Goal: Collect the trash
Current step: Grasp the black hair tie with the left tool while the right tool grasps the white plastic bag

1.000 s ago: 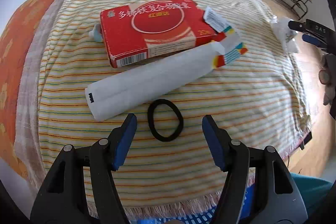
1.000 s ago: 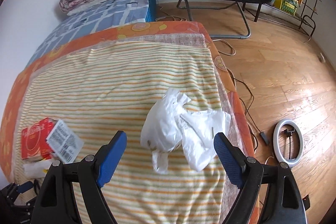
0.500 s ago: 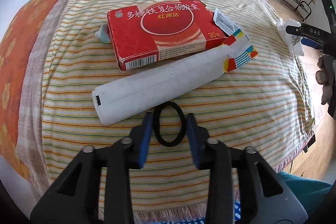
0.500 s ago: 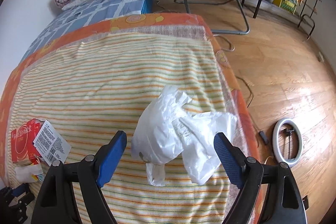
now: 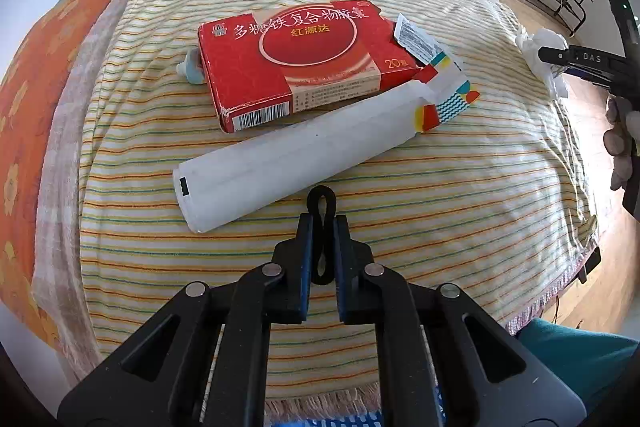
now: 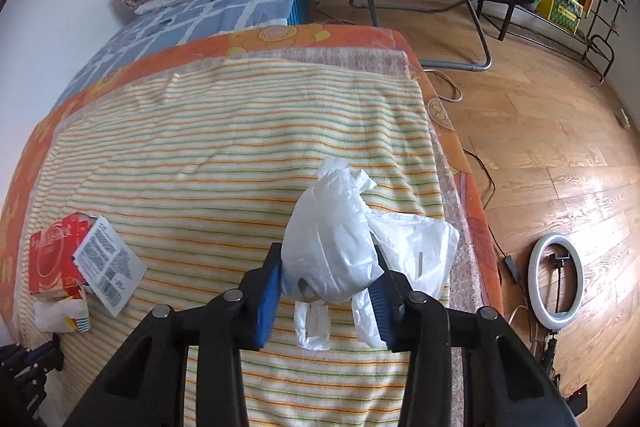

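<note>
The left gripper has its fingers nearly together, pinching a black hair tie squeezed into a narrow loop between the blue pads. The tie lies on the striped blanket that covers the bed, just on the near side of a long white paper tube. That tube lies slantwise, and directly beyond it, touching its far edge, sits a red medicine box with white lettering. A small pale blue cap peeks out at the box's left end.

The right gripper is closing its fingers on a crumpled white plastic bag, whose bulk bulges between the blue pads, both pads touching it. The bag rests on the blanket well to the right of the red box, near the bed's right edge, with the wooden floor beyond.
</note>
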